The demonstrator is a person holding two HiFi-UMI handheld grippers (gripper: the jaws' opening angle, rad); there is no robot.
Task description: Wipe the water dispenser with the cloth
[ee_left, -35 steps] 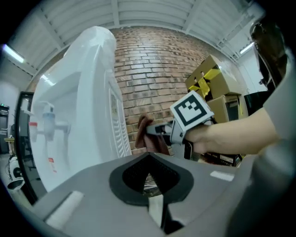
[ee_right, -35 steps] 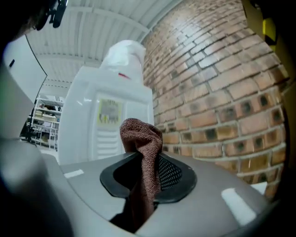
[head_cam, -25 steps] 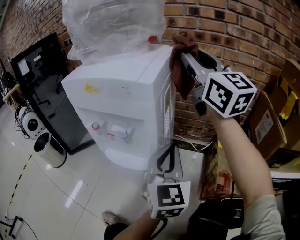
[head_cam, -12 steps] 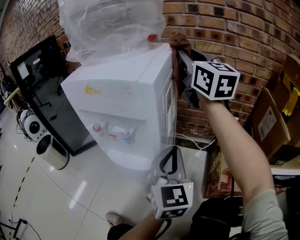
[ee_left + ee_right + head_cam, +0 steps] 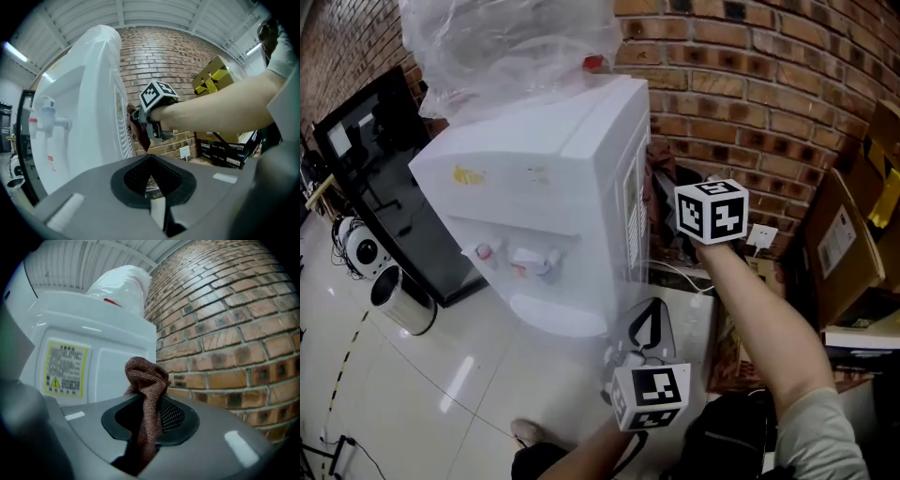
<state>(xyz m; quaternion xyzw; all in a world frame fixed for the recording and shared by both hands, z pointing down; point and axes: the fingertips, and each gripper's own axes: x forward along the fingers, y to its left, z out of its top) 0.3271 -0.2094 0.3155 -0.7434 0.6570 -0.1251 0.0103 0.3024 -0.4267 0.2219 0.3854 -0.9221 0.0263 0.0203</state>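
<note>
The white water dispenser (image 5: 544, 178) stands against a brick wall, with a plastic-wrapped bottle (image 5: 506, 42) on top. My right gripper (image 5: 662, 185) is shut on a brown cloth (image 5: 655, 161) and holds it to the dispenser's right side panel, about mid height. In the right gripper view the cloth (image 5: 145, 376) bunches out of the jaws (image 5: 149, 404) in front of the panel and its yellow label (image 5: 65, 369). The left gripper view shows the same cloth (image 5: 139, 133) against the vented side (image 5: 123, 136). My left gripper (image 5: 649, 305) hangs lower, shut on nothing, clear of the dispenser.
A black standing screen (image 5: 375, 178) and a round bin (image 5: 401, 300) are left of the dispenser. Cardboard boxes (image 5: 839, 244) stack at the right. A wall socket (image 5: 761, 236) with a cable sits low on the brick wall (image 5: 769, 94) behind my right arm.
My right gripper has slid the cloth down the dispenser's right side, from the top corner to about mid height. My left gripper has sunk slightly.
</note>
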